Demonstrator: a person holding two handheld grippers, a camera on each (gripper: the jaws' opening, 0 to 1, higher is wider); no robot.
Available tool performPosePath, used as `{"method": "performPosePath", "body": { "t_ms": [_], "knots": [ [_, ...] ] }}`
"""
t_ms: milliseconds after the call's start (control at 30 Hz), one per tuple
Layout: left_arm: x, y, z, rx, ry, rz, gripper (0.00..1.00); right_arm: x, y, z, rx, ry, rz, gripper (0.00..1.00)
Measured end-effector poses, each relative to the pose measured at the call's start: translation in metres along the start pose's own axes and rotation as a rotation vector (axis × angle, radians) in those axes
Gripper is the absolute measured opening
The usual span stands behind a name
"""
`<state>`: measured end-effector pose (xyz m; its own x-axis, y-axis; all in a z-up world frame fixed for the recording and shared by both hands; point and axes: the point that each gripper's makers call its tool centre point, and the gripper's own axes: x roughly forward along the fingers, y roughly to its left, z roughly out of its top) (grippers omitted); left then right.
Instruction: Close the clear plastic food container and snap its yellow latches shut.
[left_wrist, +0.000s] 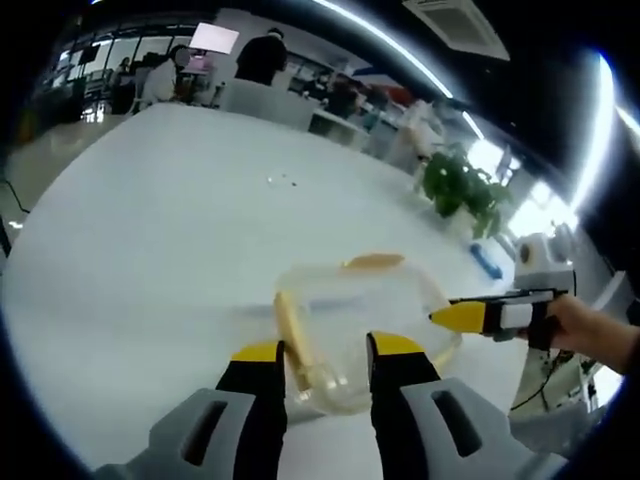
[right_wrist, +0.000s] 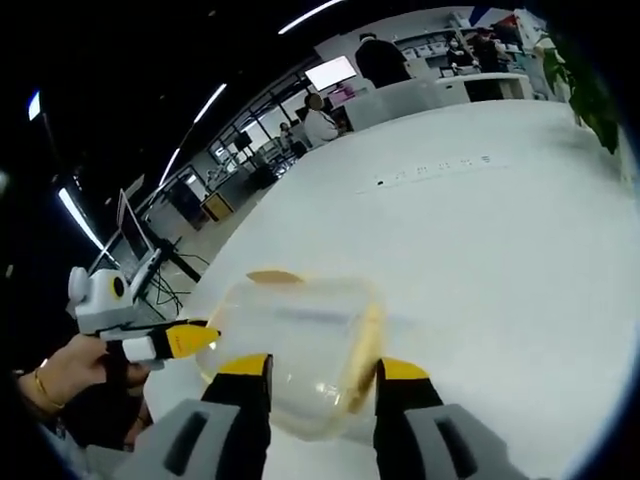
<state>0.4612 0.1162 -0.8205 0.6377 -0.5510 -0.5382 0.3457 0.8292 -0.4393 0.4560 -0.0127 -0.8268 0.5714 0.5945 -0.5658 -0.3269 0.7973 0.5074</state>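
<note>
Container (left_wrist: 355, 320) sits on white table (left_wrist: 180, 260), potted plant (left_wrist: 460, 190) behind; both tongs wide apart.

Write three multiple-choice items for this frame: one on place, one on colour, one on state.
1. Where does the clear container rest?
A. on the white table
B. on a chair
C. on the floor

2. What colour are the container's latches?
A. blue
B. yellow
C. red

3. How do the left gripper's jaws stand?
A. shut, touching
C. shut on a cup
B. apart, around the container's near edge

Key: 1 A, table surface surrounds it; 2 B, yellow strips on its sides; 3 B, the container shows between the jaws.
</note>
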Motion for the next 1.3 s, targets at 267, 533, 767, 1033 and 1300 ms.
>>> {"method": "performPosePath", "body": {
  "t_ms": [267,533,767,1033,1300],
  "knots": [
    [0.000,0.000,0.004,0.043,-0.018,0.022,0.33,0.000,-0.006,0.008,-0.118,-0.035,-0.067,0.51],
    [-0.003,0.008,0.003,0.024,0.007,0.051,0.43,-0.012,-0.009,0.023,-0.127,-0.119,-0.091,0.50],
    [-0.011,0.006,0.021,0.114,-0.027,0.060,0.44,-0.020,0.001,0.038,-0.186,-0.156,-0.072,0.49],
    [-0.012,-0.016,0.035,0.323,-0.029,0.011,0.41,-0.015,0.021,0.026,-0.284,-0.120,-0.023,0.46],
    [-0.003,-0.032,0.029,0.426,-0.003,-0.026,0.38,-0.005,0.037,0.029,-0.355,-0.131,0.005,0.39]
  ]
}}
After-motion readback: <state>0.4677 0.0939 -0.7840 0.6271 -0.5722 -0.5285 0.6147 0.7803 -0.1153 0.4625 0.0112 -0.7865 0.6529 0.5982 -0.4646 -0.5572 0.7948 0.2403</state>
